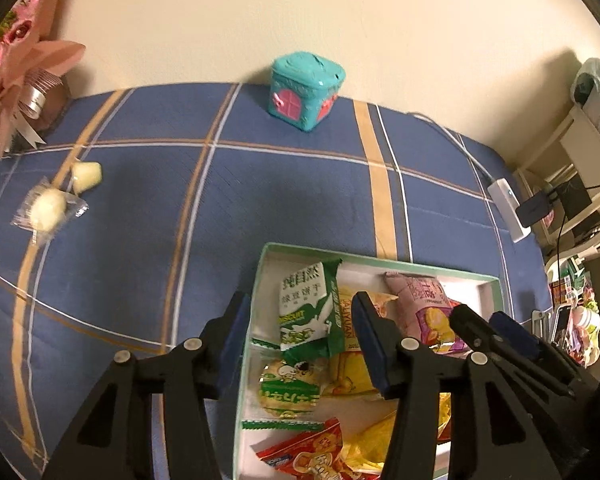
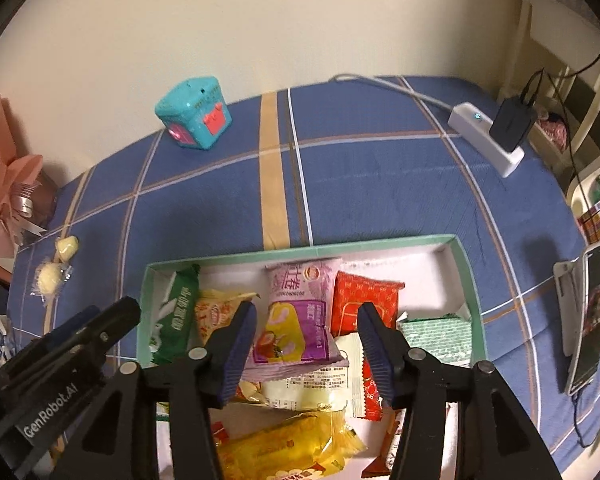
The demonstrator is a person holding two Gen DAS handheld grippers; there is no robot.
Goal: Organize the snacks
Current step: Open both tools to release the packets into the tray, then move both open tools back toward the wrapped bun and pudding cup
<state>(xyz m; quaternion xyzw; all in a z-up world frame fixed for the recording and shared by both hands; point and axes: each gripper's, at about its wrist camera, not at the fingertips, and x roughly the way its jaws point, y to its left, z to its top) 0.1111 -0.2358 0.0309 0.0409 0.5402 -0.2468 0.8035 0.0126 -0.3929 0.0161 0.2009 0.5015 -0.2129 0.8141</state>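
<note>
A shallow white box with a green rim (image 1: pixel 380 258) (image 2: pixel 300 250) lies on the blue checked cloth and holds several snack packets. My left gripper (image 1: pixel 302 344) hangs open above its left end, and a green-and-white biscuit packet (image 1: pixel 306 308) lies below, untouched by the pads. My right gripper (image 2: pixel 308 352) stands open over a purple packet (image 2: pixel 294 320) that rests on other packets; a red packet (image 2: pixel 364 292) lies beside it. Two wrapped pale candies (image 1: pixel 48 208) (image 2: pixel 52 276) lie loose on the cloth, far to the left of the box.
A teal toy house (image 1: pixel 306 94) (image 2: pixel 194 118) stands at the back by the wall. A white power strip with a black charger (image 2: pixel 486 136) sits at back right, a phone (image 2: pixel 584 320) at the right edge, a pink bouquet (image 1: pixel 16 80) at far left.
</note>
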